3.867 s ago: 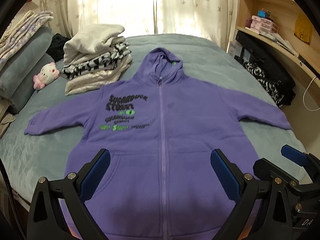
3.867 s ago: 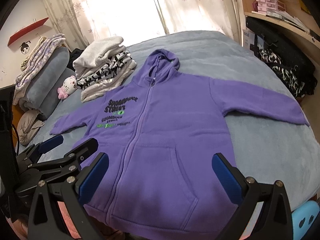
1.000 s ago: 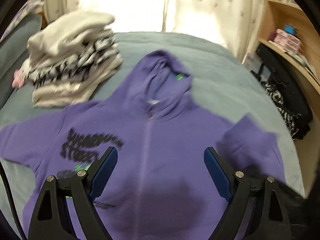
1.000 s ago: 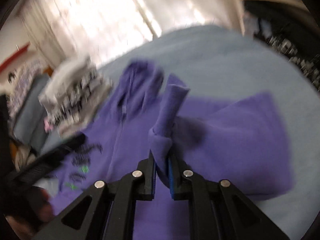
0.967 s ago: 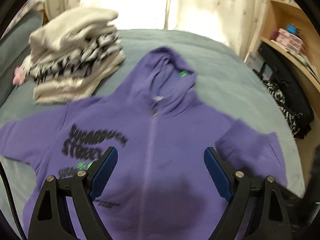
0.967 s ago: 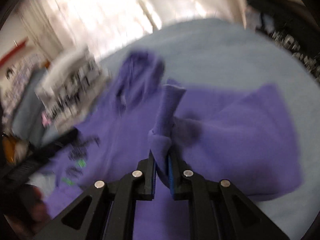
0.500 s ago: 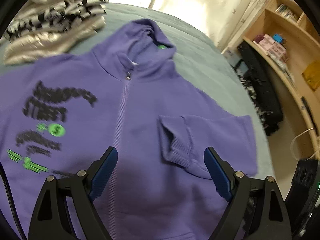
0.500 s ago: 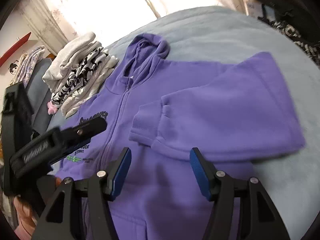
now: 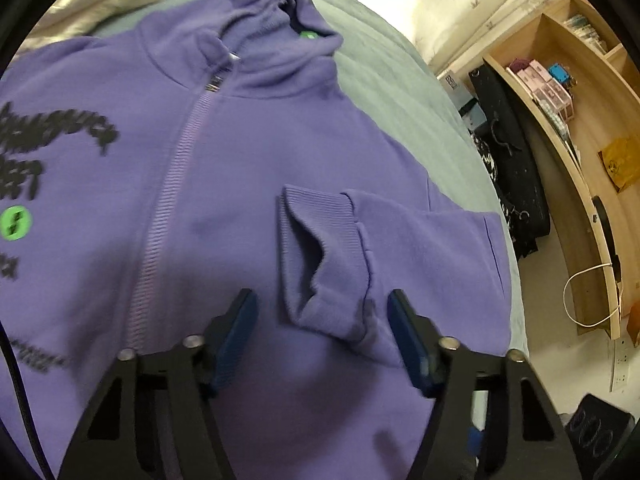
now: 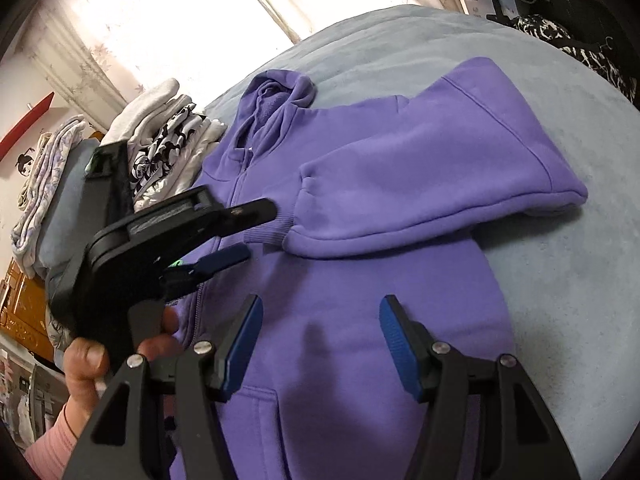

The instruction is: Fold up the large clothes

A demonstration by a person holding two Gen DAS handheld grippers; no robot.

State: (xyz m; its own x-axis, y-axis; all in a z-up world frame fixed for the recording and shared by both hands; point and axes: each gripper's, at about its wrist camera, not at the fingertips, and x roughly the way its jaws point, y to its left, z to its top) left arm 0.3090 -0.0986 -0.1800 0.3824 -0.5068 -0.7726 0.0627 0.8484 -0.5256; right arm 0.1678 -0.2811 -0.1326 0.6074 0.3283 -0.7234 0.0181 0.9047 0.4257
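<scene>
Purple zip hoodie (image 10: 360, 320) lies on the bed (image 10: 560, 280), its sleeve (image 9: 400, 240) folded across the chest; my left gripper (image 9: 320, 320) hovers spread over the cuff (image 9: 316, 256), apparently not touching, my right gripper (image 10: 320, 332) empty and spread

A home bedroom: grey-blue bed (image 10: 460, 32), curtained window (image 10: 168, 12), stacked folded clothes (image 10: 168, 128) at the bed's far-left corner, wooden shelves (image 9: 568, 92).
</scene>
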